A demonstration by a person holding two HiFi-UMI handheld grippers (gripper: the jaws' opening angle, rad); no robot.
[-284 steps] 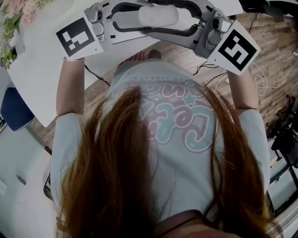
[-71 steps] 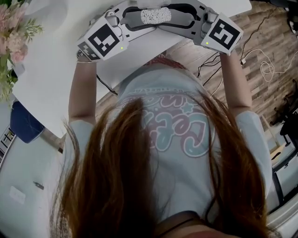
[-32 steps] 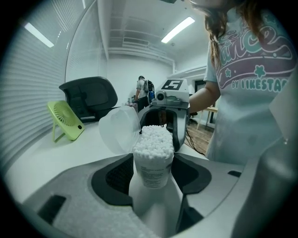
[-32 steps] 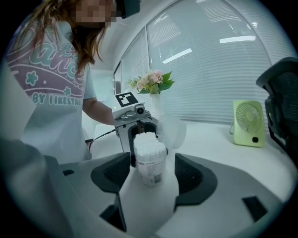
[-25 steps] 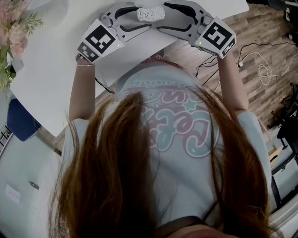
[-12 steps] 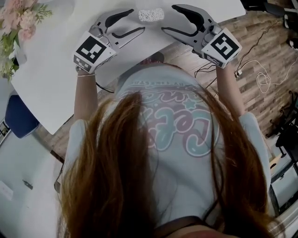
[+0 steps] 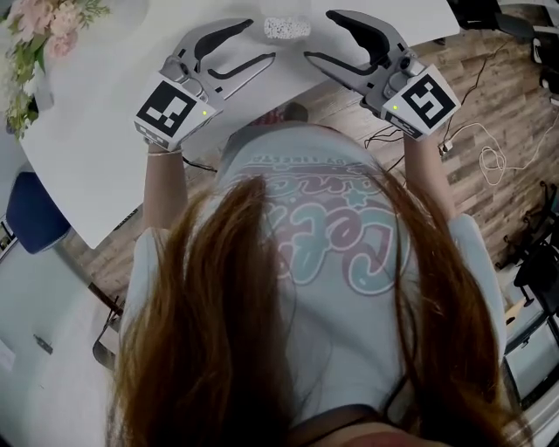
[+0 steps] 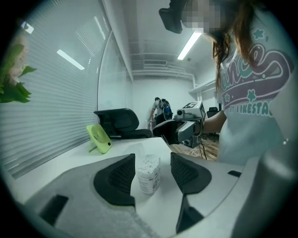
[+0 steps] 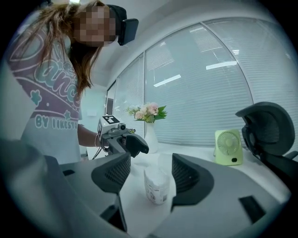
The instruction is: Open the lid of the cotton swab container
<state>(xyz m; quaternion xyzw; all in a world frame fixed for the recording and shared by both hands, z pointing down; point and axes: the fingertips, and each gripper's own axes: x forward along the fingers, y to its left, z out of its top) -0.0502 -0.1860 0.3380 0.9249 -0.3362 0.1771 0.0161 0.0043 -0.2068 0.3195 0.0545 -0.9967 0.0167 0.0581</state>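
Now left gripper (image 7: 260, 41), right gripper (image 7: 320, 37) point inward at cotton swab container (image 7: 286, 28), both released

I count | my grippers: 2, left gripper (image 7: 262, 41) and right gripper (image 7: 317, 36) | jaws: 4, two on each | swab container (image 7: 286, 27): 1 | table (image 7: 96, 131): 1 | green fan (image 8: 98, 138): 1 | flower vase (image 9: 150, 122): 1 | black office chair (image 8: 116, 122): 1

Container (image 7: 286, 28) on table (image 7: 105, 131), fan (image 9: 228, 147) well apart
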